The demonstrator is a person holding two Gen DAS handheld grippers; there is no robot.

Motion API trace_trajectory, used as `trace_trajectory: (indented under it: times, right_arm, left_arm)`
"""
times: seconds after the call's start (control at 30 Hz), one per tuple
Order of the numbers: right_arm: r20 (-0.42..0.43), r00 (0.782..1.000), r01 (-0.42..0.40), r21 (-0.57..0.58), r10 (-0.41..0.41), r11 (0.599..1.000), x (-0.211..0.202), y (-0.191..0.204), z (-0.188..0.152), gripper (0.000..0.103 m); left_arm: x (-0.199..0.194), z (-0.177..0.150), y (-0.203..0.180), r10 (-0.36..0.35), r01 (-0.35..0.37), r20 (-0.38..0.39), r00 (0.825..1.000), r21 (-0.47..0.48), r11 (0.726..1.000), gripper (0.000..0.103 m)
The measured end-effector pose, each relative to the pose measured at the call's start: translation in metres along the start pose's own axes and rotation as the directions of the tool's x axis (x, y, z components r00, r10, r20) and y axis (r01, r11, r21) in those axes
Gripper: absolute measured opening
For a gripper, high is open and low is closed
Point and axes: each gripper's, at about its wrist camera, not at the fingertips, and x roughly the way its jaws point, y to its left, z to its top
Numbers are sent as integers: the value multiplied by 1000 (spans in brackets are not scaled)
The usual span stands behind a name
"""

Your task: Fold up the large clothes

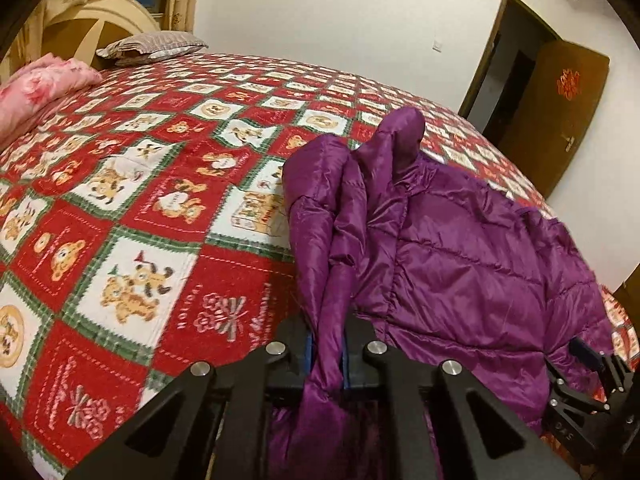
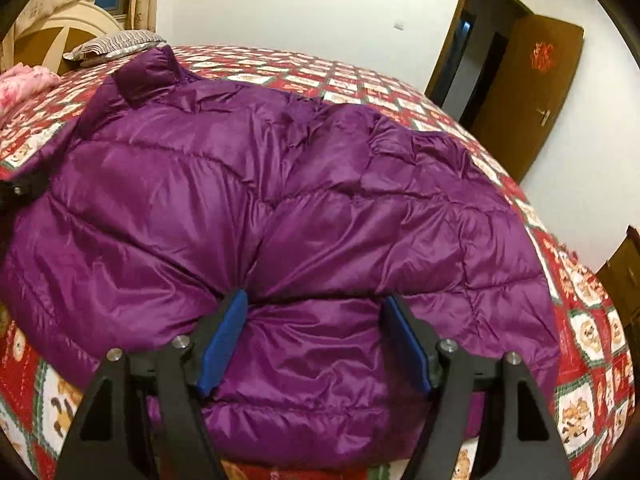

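Note:
A purple puffer jacket (image 1: 472, 248) lies spread on the bed, its collar end standing up at the far side. In the left wrist view my left gripper (image 1: 326, 346) is shut on a narrow fold of the jacket's left edge, which runs up between the blue pads. My right gripper (image 1: 596, 364) shows at the jacket's near right edge. In the right wrist view the jacket (image 2: 280, 184) fills the frame. My right gripper (image 2: 316, 332) stands wide open over the near hem, with a puffy section bulging between its pads (image 2: 226, 336).
The bed carries a red, white and green bear-print cover (image 1: 132, 216). A striped pillow (image 1: 152, 44) and a pink quilt (image 1: 36, 88) lie by the headboard at the far left. A brown door (image 1: 564, 112) stands open at the right wall.

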Motion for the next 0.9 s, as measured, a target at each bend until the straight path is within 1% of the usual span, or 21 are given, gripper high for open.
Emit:
trace_trajectory:
  times: [0.07, 0.13, 0.17, 0.2, 0.23, 0.27, 0.3, 0.33, 0.4, 0.47, 0.53, 0.6, 0.63, 0.67, 0.7, 0.77, 0.8, 0.83, 0.87, 0.9]
  right_arm:
    - [-5, 1000, -23, -20, 23, 1000, -5, 5, 3, 72]
    - [16, 996, -88, -34, 88, 996, -16, 10, 5, 72]
    - [42, 990, -134, -18, 134, 991, -24, 8, 6, 71]
    - [64, 985, -161, -1, 161, 987, -30, 6, 6, 71]
    - [105, 977, -192, 31, 188, 981, -41, 1, 6, 72]
    - [133, 971, -205, 50, 197, 977, -48, -4, 6, 74]
    - [171, 965, -212, 68, 198, 975, -56, -11, 5, 77]
    - [206, 963, -198, 94, 176, 976, -63, -22, 3, 81]
    - [234, 965, -160, 158, 120, 974, -65, -48, 3, 83]
    - [221, 973, -117, 223, 67, 968, -59, -75, 0, 85]
    - [194, 981, -88, 298, 30, 950, -49, -109, -4, 85]
    - [181, 983, -74, 364, 8, 928, -43, -137, -9, 85]
    - [176, 984, -66, 391, -4, 918, -40, -149, -11, 85]
    - [175, 985, -63, 415, -11, 908, -39, -160, -13, 85]
    - [175, 984, -59, 431, -19, 900, -43, -164, -17, 85]
    - [169, 985, -48, 468, -36, 883, -45, -182, -28, 85]
    - [165, 986, -45, 478, -39, 877, -46, -187, -31, 85]
    - [157, 987, -42, 491, -41, 870, -46, -194, -36, 85]
    - [151, 988, -42, 501, -40, 865, -47, -199, -41, 85]
    - [146, 989, -42, 507, -38, 861, -46, -204, -44, 85]
  left_arm:
    - [-11, 5, 9, 6, -6, 17, 1000, -16, 1000, 9]
    - [-25, 11, 23, 0, 2, 31, 1000, -38, 999, 8]
    - [-35, 15, 29, 5, -3, 41, 999, -42, 999, 8]
    - [-44, 19, 34, 16, -14, 55, 998, -37, 999, 8]
    - [-56, 25, 38, 34, -33, 77, 996, -21, 999, 8]
    - [-68, 31, 39, 59, -60, 102, 993, 4, 998, 8]
    - [-80, 37, 38, 84, -89, 128, 988, 28, 996, 8]
    - [-90, 43, 34, 103, -111, 154, 983, 49, 993, 8]
    - [-113, 57, 18, 125, -149, 213, 969, 100, 984, 8]
    - [-125, 65, -7, 118, -158, 249, 961, 147, 976, 8]
    - [-132, 70, -53, 87, -160, 289, 953, 237, 958, 8]
    - [-131, 62, -113, 44, -168, 326, 944, 364, 916, 8]
    - [-130, 55, -133, 19, -161, 331, 943, 407, 899, 8]
    - [-126, 48, -155, -9, -146, 324, 946, 451, 881, 8]
    - [-117, 35, -185, -43, -127, 308, 950, 510, 851, 8]
    - [-99, 13, -219, -75, -115, 293, 953, 581, 806, 8]
    - [-83, -4, -240, -90, -101, 266, 960, 627, 773, 8]
    - [-74, -13, -250, -91, -99, 254, 963, 649, 755, 8]
    - [-58, -30, -264, -94, -92, 232, 968, 682, 725, 8]
    - [-47, -40, -270, -96, -81, 209, 973, 703, 706, 8]
